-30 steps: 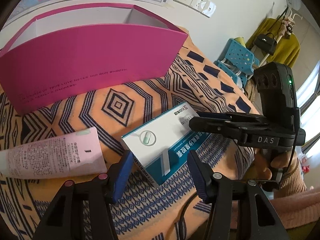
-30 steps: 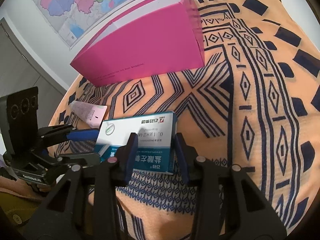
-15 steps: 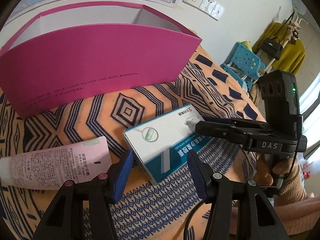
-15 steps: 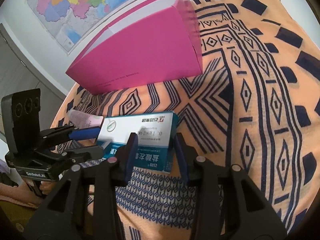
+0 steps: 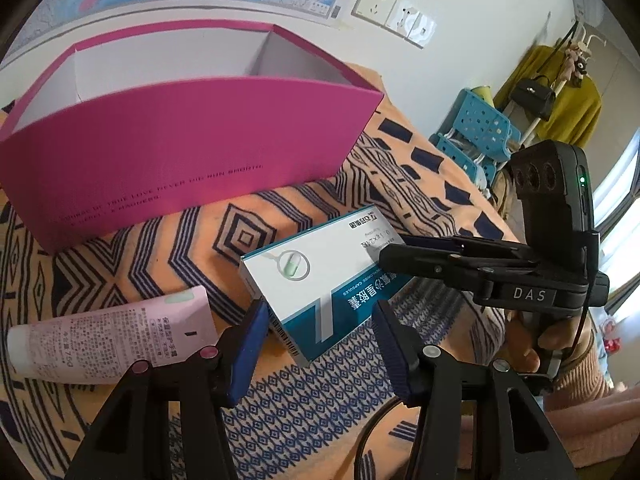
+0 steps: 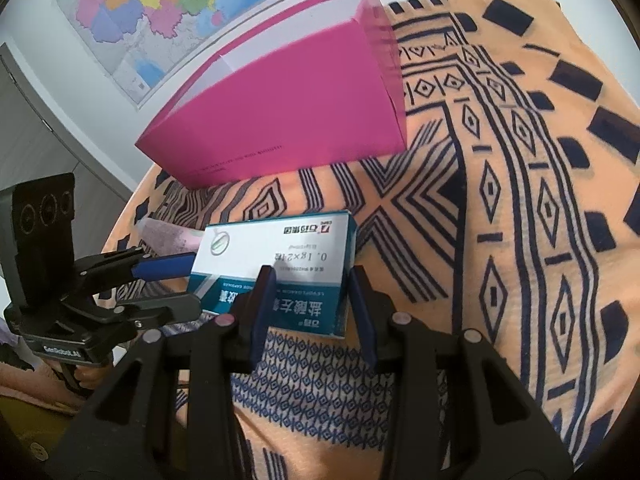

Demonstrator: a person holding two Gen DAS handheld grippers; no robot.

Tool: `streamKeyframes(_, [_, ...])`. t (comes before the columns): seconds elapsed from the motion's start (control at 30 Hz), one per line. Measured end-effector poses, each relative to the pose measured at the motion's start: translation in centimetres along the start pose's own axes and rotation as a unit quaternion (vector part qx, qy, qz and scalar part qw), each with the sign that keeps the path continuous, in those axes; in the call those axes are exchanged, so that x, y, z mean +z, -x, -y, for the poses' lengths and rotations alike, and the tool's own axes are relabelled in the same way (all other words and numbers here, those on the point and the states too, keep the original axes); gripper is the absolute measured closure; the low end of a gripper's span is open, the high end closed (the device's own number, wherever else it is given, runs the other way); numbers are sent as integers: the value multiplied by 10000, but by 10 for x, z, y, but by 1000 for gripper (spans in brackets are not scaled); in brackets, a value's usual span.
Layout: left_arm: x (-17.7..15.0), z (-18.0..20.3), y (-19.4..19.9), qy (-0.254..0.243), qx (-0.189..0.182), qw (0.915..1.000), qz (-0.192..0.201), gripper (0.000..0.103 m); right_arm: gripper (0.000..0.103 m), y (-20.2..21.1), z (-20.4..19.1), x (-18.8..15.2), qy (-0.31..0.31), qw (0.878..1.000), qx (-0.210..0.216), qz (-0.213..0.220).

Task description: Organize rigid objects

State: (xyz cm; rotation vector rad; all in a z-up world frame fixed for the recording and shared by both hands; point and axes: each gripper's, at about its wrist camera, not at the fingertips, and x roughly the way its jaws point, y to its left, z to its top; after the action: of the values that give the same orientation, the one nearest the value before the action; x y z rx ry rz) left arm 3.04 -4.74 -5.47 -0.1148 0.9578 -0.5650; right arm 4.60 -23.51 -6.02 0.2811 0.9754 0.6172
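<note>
Patterned orange cloth (image 5: 168, 248) (image 6: 520, 184): spread over the whole surface, with dark blue geometric lines.

Pink box (image 5: 192, 160) (image 6: 288, 120): open-topped, white inside, seen in the upper left of the left wrist view and the upper centre of the right wrist view; small print is carried along its front wall. It stands on the cloth, well behind the other items.

Medicine carton (image 5: 320, 280) (image 6: 276, 264): white and teal, marked with a capsule emblem, found at the centre of both views. Its near end is raised off the cloth and it is tilted.

Right gripper (image 6: 312, 308) (image 5: 396, 248): its blue fingers (image 6: 264, 304) are set narrow and are closed on the carton's end, one above its printed face and one below.

Left gripper (image 5: 320, 344) (image 6: 176, 284): its fingers (image 5: 248, 344) are held wide, flanking the carton's near corner; contact cannot be told.

Pink tube (image 5: 112, 340) (image 6: 168, 236): laid flat on the cloth at the lower left of the left wrist view, just beside the carton.

Wall sockets (image 5: 394, 8): mounted at the upper right of the left wrist view.
</note>
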Motion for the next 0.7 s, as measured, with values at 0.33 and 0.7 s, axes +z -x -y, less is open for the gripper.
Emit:
streamKeyframes(0.33, [12,2,17,-92,51,9996,253,49,62,9,-11,13,160,9997,9,160])
streamKeyframes(0.7, [28,6,30,-258,181,9982,506,49,62,21,-24,34,399,9984,-49,403])
